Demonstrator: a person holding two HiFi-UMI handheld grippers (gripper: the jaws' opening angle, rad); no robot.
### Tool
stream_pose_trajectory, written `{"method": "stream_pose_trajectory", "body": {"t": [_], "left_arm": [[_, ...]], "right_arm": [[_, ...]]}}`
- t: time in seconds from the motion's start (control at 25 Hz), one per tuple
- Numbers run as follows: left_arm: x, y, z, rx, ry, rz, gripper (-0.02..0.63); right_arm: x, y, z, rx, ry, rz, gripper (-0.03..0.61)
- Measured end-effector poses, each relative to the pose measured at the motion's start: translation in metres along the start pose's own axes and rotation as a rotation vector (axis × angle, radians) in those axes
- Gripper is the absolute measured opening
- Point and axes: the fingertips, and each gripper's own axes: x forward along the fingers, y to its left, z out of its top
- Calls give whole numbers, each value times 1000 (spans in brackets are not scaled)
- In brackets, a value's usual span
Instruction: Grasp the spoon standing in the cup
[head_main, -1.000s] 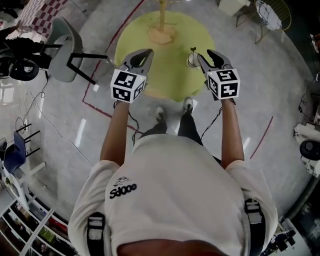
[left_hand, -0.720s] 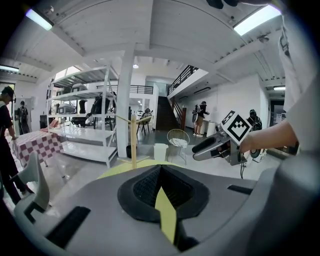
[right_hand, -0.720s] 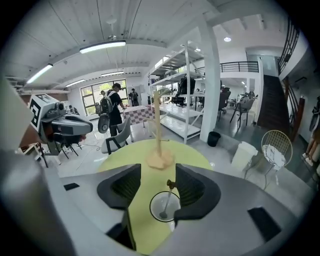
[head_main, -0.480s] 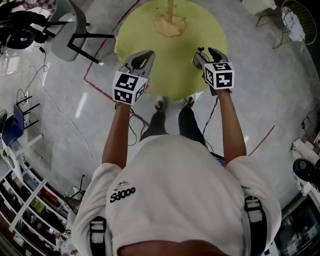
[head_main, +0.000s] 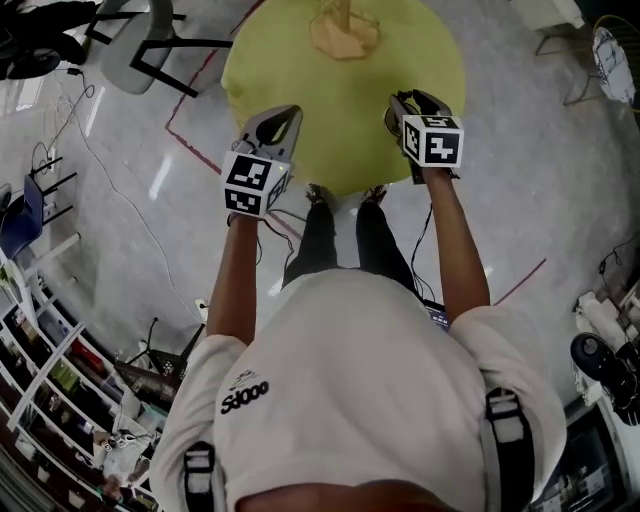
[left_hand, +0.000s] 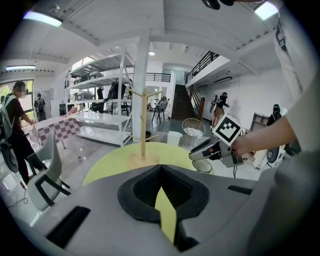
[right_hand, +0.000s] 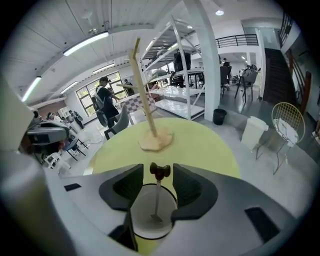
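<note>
A white cup (right_hand: 152, 217) stands on the round yellow table (right_hand: 200, 145) near its right front edge. A thin spoon (right_hand: 158, 195) stands upright in it, its dark knobbed top level with my jaws. My right gripper (right_hand: 158, 172) hangs over the cup with one jaw on each side of the spoon's top. Its jaws are closing, with small gaps still showing to the spoon. In the head view the right gripper (head_main: 402, 103) hides most of the cup. My left gripper (head_main: 290, 112) hovers at the table's left front edge, shut and empty.
A wooden peg stand (head_main: 345, 30) rises from the table's middle, beyond both grippers. A grey chair (head_main: 130, 50) stands on the floor to the far left, a wire chair (head_main: 615, 70) to the far right. Shelving (head_main: 50, 390) and cables line the left side.
The person has stepped closer to the table. My right gripper has come forward over the cup, so the spoon's top now sits between its jaws. The left gripper has kept its pose.
</note>
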Motion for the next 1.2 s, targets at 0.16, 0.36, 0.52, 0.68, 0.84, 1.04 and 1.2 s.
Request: {"method": "stream_pose_trajectory", "body": {"t": [0.16, 0.36, 0.52, 0.68, 0.84, 1.04, 1.2], "left_arm": [[-7, 8, -1, -27, -36, 43, 25], [-4, 2, -13, -37, -32, 37, 25], [-6, 5, -12, -37, -39, 29, 25], [-10, 2, -3, -24, -61, 21, 25], [-16, -5, 12, -1, -98, 6, 25], [-27, -15, 42, 45, -158, -23, 25], [-42, -21, 72, 82, -215, -26, 25]], "right_arm": [[13, 3, 6, -46, -25, -8, 149], [12, -2, 4, -78, -14, 1, 146], [7, 3, 3, -84, -14, 3, 144], [-7, 9, 5, -88, -25, 27, 143], [-29, 16, 18, -99, -74, 39, 143], [-72, 20, 50, -130, -155, 7, 141], [-114, 25, 79, -150, -227, -10, 141]]}}
